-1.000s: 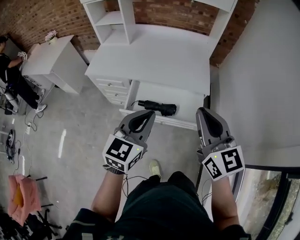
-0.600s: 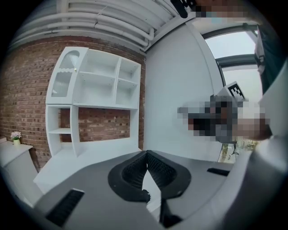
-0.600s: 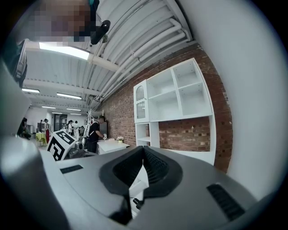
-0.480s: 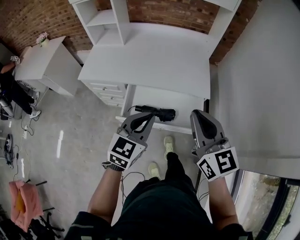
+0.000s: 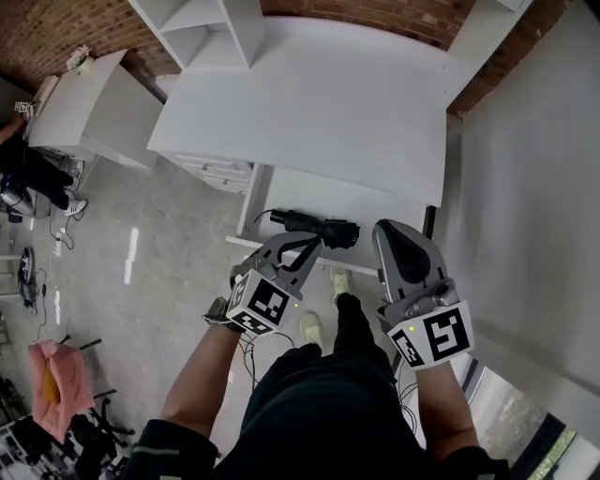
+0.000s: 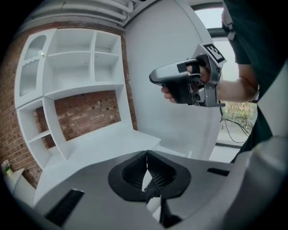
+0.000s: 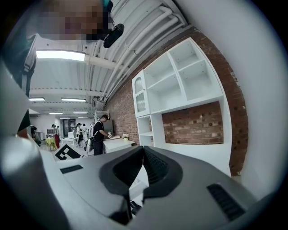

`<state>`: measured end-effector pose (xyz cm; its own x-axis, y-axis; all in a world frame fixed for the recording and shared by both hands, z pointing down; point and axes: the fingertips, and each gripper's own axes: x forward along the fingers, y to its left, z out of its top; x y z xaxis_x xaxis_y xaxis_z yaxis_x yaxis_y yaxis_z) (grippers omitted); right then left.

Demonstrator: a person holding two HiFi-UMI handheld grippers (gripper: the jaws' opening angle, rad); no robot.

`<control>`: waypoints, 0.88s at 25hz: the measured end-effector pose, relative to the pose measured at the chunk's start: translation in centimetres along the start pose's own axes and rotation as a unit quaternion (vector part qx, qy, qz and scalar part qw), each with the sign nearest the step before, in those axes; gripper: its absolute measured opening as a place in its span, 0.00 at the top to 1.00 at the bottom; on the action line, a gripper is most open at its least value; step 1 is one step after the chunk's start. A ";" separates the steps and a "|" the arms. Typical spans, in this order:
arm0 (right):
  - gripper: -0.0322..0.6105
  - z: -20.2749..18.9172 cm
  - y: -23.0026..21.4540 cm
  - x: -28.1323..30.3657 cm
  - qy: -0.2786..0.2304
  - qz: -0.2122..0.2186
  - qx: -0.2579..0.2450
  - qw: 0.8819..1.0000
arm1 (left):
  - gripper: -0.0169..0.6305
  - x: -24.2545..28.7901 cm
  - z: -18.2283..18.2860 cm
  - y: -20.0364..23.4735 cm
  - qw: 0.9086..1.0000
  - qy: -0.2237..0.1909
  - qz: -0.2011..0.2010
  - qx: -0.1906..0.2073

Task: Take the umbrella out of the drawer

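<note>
A folded black umbrella (image 5: pixel 314 227) lies across the open white drawer (image 5: pixel 380 204) under the desk top (image 5: pixel 309 103), its strap end to the left. My left gripper (image 5: pixel 312 243) is shut and empty, its tip just over the drawer's front edge beside the umbrella. My right gripper (image 5: pixel 385 229) is also shut and empty, with its tip at the drawer's right front, just right of the umbrella. In the left gripper view the pads meet (image 6: pixel 146 153), and the right gripper (image 6: pixel 154 77) hangs ahead. The right gripper view shows its own jaws closed (image 7: pixel 143 149).
A small white chest of drawers (image 5: pixel 220 173) stands left of the open drawer, with a shelf unit (image 5: pixel 202 28) above it. A white wall (image 5: pixel 525 187) runs along the right. A side table (image 5: pixel 80 103), a person (image 5: pixel 23 169) and a pink cloth (image 5: pixel 56 389) are at the far left.
Both grippers moved forward and down toward the drawer. The left one rolled, and its tip now reaches the drawer's front edge by the umbrella. Both stayed shut.
</note>
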<state>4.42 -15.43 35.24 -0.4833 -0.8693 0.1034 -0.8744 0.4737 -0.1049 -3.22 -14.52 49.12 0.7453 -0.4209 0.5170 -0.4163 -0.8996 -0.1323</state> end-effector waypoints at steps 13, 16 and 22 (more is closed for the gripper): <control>0.94 -10.0 -7.6 7.5 0.061 0.046 0.037 0.996 | 0.96 11.9 -10.8 1.8 0.987 0.143 -0.062 0.042; 0.94 -11.6 -8.4 8.4 0.074 0.053 0.046 0.995 | 0.96 13.4 -13.0 1.9 0.981 0.169 -0.080 0.051; 0.94 -14.0 -9.9 9.3 0.089 0.059 0.062 0.992 | 0.95 16.1 -17.6 0.4 0.960 0.222 -0.139 0.099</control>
<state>7.99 -26.18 51.11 -0.5919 -0.7647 0.2548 -0.8045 0.5406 -0.2462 -0.53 -19.65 72.29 0.4997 -0.1100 0.8592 -0.0929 -0.9930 -0.0731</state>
